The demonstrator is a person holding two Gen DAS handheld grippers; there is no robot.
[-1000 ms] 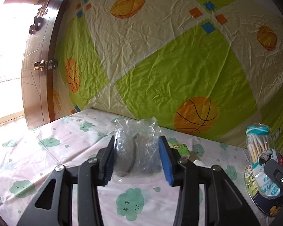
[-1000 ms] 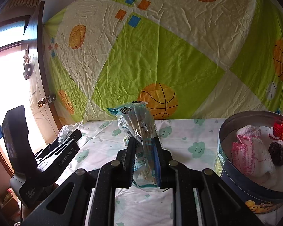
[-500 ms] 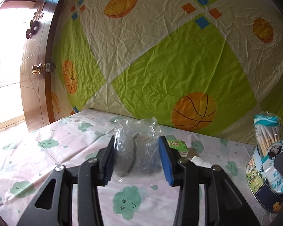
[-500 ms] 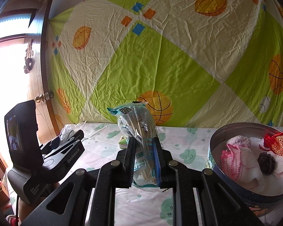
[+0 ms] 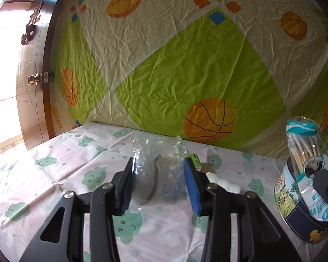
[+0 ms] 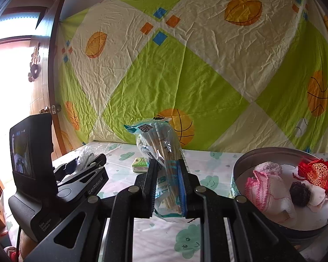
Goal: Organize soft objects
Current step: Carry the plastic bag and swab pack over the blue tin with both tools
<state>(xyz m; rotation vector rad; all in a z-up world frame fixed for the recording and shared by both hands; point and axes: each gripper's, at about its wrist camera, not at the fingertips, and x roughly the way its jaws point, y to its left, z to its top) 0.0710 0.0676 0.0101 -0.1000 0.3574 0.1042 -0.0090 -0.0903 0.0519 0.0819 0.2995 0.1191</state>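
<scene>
My left gripper (image 5: 159, 185) is shut on a clear plastic bag (image 5: 157, 174) with a dark curved item inside, held above the cloud-print cloth. My right gripper (image 6: 167, 187) is shut on a bag of cotton swabs (image 6: 161, 163), held upright just left of the round tin (image 6: 240, 174). The swab bag (image 5: 306, 163) and the tin (image 5: 295, 214) also show at the right of the left wrist view. The tin holds a pink-and-white cloth (image 6: 266, 187), a red pouch (image 6: 317, 172) and a dark scrunchie (image 6: 299, 194).
A small green box (image 6: 140, 164) and a white roll (image 5: 225, 183) lie on the table near the back. A green and cream sheet (image 5: 185, 65) hangs behind. A wooden door (image 5: 32, 87) stands at the left.
The right gripper with the swab bag has moved up and toward the tin, which now sits closer. The left gripper keeps hold of the plastic bag and has barely moved.
</scene>
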